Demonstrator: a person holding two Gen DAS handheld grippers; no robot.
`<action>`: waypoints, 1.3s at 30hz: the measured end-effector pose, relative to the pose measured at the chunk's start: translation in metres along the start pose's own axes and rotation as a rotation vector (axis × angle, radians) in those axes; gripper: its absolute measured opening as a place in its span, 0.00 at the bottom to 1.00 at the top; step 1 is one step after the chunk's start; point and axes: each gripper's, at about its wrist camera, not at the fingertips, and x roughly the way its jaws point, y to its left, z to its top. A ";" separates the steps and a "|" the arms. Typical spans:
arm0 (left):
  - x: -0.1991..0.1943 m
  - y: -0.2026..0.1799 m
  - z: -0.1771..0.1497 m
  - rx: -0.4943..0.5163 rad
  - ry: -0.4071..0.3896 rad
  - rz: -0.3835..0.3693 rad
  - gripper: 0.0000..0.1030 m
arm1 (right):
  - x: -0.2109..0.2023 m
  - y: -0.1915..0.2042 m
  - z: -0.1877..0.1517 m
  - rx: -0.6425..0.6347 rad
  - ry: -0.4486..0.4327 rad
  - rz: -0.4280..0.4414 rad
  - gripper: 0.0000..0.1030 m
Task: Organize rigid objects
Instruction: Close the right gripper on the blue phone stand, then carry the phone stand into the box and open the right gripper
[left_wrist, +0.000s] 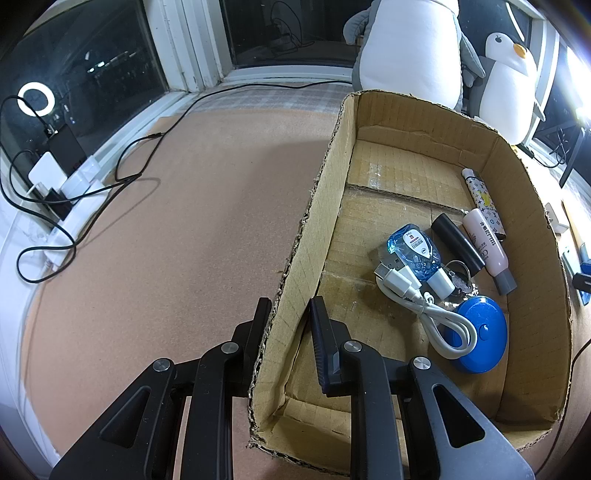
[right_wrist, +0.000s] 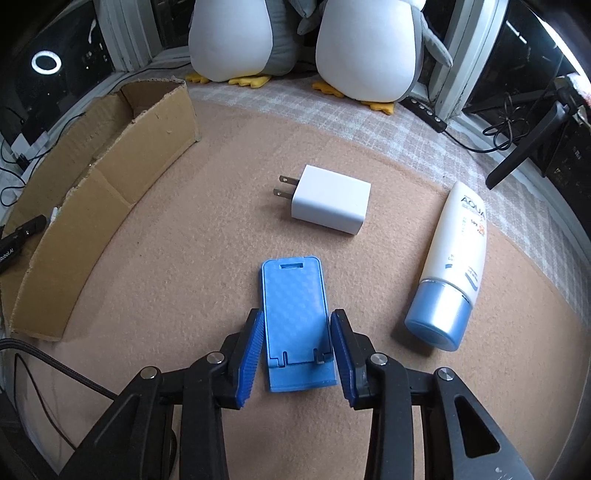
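Observation:
My left gripper (left_wrist: 290, 312) straddles the left wall of an open cardboard box (left_wrist: 317, 206), one finger outside and one inside, closed on the wall. The box holds a blue round case (left_wrist: 484, 336), a white USB cable (left_wrist: 417, 299), a blue sanitizer bottle (left_wrist: 413, 251), a black tube (left_wrist: 458, 243) and a pink tube (left_wrist: 485, 245). My right gripper (right_wrist: 297, 332) is open around a blue phone stand (right_wrist: 295, 314) lying flat on the tan mat, pads beside its edges. A white charger plug (right_wrist: 328, 199) and a white sunscreen tube (right_wrist: 450, 266) lie beyond.
Two plush penguins (right_wrist: 354, 48) stand at the back by the window. The cardboard box (right_wrist: 96, 184) lies left of the right gripper. Cables and a power strip (left_wrist: 70, 192) run along the left sill. A black stand (right_wrist: 524, 147) is at the right.

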 end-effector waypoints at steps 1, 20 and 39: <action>0.000 0.000 0.000 0.000 0.000 0.000 0.19 | -0.003 0.002 -0.001 0.001 -0.011 -0.005 0.32; 0.000 -0.001 0.000 0.001 0.000 0.002 0.19 | -0.058 0.051 0.011 -0.038 -0.169 0.012 0.32; 0.000 -0.001 0.000 -0.003 0.000 -0.001 0.19 | -0.058 0.101 0.054 -0.016 -0.245 0.152 0.32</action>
